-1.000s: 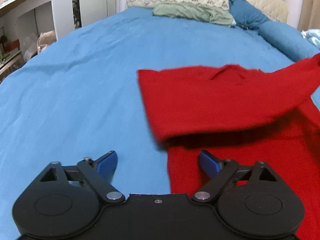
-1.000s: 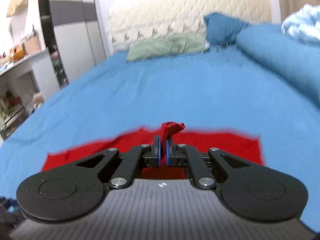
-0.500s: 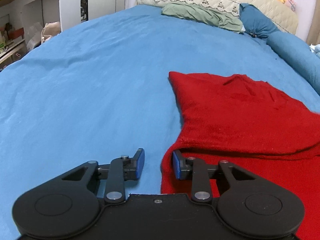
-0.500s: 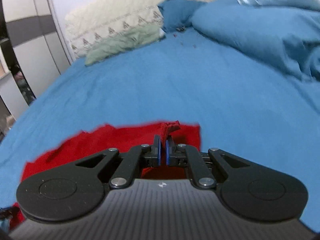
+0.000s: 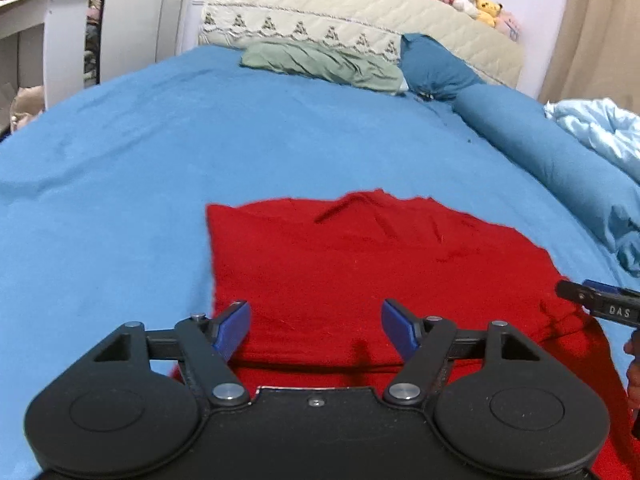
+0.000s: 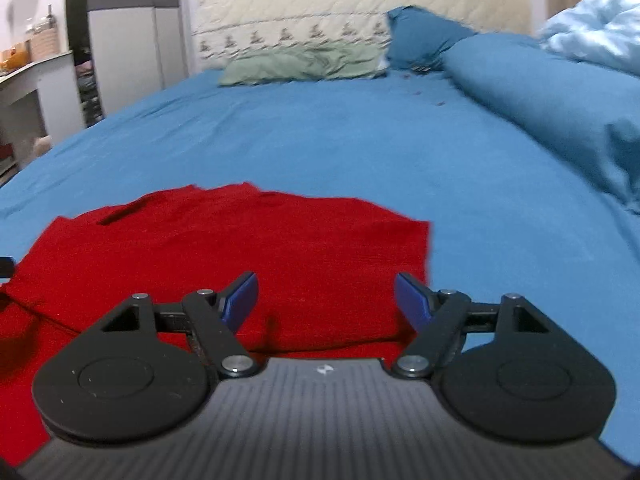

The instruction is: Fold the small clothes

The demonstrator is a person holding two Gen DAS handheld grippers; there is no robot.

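A red knit garment [image 5: 360, 264] lies on the blue bed sheet [image 5: 160, 160], its upper part folded over into a flat rectangle. It also shows in the right wrist view [image 6: 240, 248]. My left gripper [image 5: 316, 326] is open and empty, just above the garment's near left part. My right gripper [image 6: 326, 298] is open and empty above the garment's right part, near its right edge. A tip of the right gripper shows at the right edge of the left wrist view [image 5: 596, 300].
A green pillow [image 5: 324, 64], a dark blue pillow [image 5: 432, 66] and a blue bolster [image 5: 560, 168] lie towards the quilted headboard [image 5: 360, 12]. A light blue blanket [image 5: 604, 128] is bunched at the right. White shelves and a wardrobe [image 5: 132, 20] stand left of the bed.
My right gripper carried a pinched fold of the red garment across, then opened and let it go. My left gripper narrowed, then opened wide again and shifted over the garment. The garment now lies folded.
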